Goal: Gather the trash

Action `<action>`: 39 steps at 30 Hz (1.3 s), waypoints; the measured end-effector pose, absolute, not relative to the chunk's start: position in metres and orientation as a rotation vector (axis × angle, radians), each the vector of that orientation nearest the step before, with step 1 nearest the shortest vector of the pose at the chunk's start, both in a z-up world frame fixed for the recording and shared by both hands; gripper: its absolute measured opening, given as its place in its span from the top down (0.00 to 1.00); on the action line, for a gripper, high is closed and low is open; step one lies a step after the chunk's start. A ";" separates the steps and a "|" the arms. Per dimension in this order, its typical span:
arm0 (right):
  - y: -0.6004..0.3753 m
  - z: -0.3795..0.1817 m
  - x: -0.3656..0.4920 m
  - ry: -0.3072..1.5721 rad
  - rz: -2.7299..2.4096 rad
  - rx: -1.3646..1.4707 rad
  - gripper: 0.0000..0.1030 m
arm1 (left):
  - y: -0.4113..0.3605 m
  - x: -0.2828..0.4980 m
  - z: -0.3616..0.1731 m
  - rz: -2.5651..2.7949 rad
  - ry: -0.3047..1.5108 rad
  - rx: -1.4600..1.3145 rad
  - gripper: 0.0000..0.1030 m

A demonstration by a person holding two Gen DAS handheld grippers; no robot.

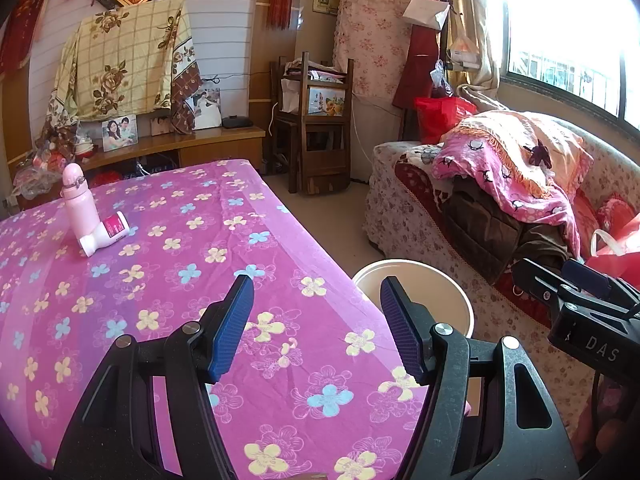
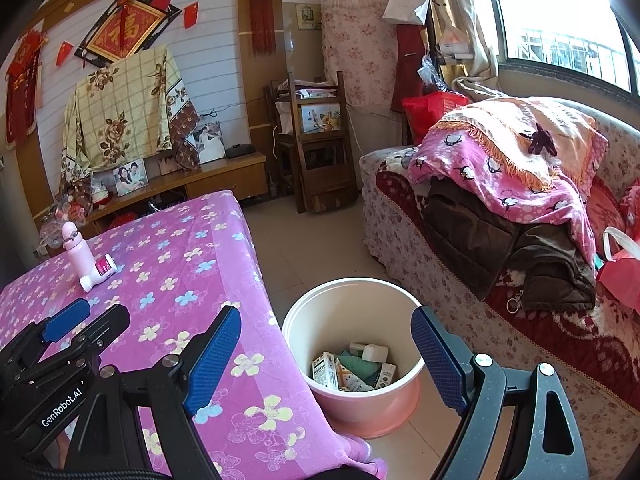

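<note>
The left hand-held gripper (image 1: 316, 328) hangs over the near corner of the table (image 1: 168, 280), its blue-padded fingers (image 1: 232, 328) spread wide with nothing between them. The right hand-held gripper (image 2: 326, 356) is just beside it, out past the table's edge and above the floor, also wide open and empty — its black body shows at the right border of the left wrist view, as the left one's body shows at the lower left of the right wrist view.

Directly below and ahead of the right hand-held gripper stands a pink bin (image 2: 352, 412) with a cream inner wall, on the tiled floor (image 2: 304, 248) and touching the hanging edge of the purple flowered tablecloth (image 2: 200, 280). In the bottom of it lies the trash (image 2: 352, 368): several small cardboard boxes, one white with dark print, and some greenish packaging, all piled loosely together. From the left wrist view only the bin's rim (image 1: 416, 268) appears, partly behind the right finger.

Farther along the table, near its far left end, a pink bottle (image 1: 78, 204) stands upright, and a white container with a magenta label (image 1: 106, 234) lies on its side touching the bottle's base.

Across the floor to the right runs a floral sofa (image 2: 400, 232) heaped with a pink blanket (image 2: 500, 176) and dark brown clothing — beyond it, a window (image 2: 560, 20).
</note>
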State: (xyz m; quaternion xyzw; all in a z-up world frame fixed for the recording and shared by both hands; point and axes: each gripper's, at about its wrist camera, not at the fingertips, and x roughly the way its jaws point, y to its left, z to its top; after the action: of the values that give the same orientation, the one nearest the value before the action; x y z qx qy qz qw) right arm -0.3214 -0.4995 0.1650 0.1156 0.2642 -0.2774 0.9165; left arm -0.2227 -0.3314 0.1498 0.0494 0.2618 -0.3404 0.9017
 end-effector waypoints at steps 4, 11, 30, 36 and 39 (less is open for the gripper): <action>-0.499 0.165 -0.321 0.544 -0.570 0.240 0.17 | -0.330 -0.222 0.149 -0.701 0.540 0.102 0.37; -0.499 0.164 -0.321 0.546 -0.568 0.243 0.17 | -0.331 -0.219 0.148 -0.687 0.533 0.106 0.37; -0.499 0.163 -0.321 0.550 -0.567 0.244 0.17 | -0.332 -0.221 0.150 -0.681 0.527 0.108 0.37; -0.500 0.159 -0.322 0.554 -0.567 0.246 0.17 | -0.332 -0.220 0.150 -0.681 0.529 0.105 0.37; -0.501 0.160 -0.322 0.553 -0.565 0.246 0.17 | -0.332 -0.220 0.150 -0.680 0.527 0.108 0.37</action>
State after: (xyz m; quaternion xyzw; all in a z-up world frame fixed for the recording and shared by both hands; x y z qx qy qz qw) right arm -0.3218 -0.5009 0.1599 0.1194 0.2686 -0.2747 0.9155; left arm -0.2205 -0.3320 0.1500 0.0522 0.2551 -0.3295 0.9075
